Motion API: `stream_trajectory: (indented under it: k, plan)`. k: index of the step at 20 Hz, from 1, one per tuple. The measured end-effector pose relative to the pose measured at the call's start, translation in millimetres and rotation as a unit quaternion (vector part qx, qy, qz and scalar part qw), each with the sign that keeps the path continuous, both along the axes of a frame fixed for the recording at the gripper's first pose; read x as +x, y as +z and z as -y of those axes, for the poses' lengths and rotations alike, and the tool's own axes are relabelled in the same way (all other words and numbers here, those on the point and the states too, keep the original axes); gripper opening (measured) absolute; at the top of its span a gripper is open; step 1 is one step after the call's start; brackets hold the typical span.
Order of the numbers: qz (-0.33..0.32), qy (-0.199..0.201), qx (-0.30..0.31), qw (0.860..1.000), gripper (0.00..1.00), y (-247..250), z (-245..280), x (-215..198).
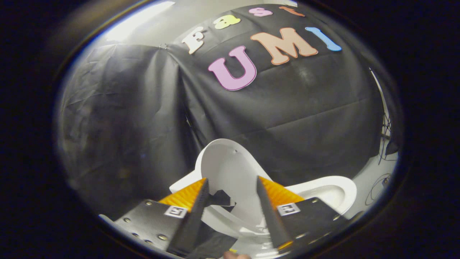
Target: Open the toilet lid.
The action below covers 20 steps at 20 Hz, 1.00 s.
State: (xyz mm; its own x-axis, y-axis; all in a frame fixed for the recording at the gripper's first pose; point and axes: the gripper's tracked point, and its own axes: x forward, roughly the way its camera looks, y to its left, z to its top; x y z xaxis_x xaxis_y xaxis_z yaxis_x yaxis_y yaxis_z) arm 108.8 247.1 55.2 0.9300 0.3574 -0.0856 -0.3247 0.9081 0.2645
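Note:
The white toilet lid (226, 162) stands raised and tilted, its inner face towards me, just beyond my fingers and framed in the gap between them. The white bowl rim (334, 190) lies open to the right of the lid. My gripper (233, 179) is open, its fingers set wide apart, and neither one presses on the lid. A small black piece (220, 198) shows beside the left finger, low against the lid; what it is cannot be told.
The black cloth wall (287, 108) hangs close behind the toilet. A white part of the toilet (181, 185) shows left of the lid. Pale floor with loose cables (377, 180) lies to the right. A bit of a hand (235, 255) shows beneath the fingers.

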Motion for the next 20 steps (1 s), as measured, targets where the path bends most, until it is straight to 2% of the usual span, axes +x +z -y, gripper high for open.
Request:
stream_trajectory:
  k: [3, 10, 20]
  plan:
    - [0.004, -0.023, -0.010, 1.000, 0.97, -1, 24, 0]
    - [0.006, -0.076, -0.025, 0.997, 0.97, -5, 89, 0]
    - [0.013, -0.167, -0.101, 0.981, 0.98, -15, 204, -15]
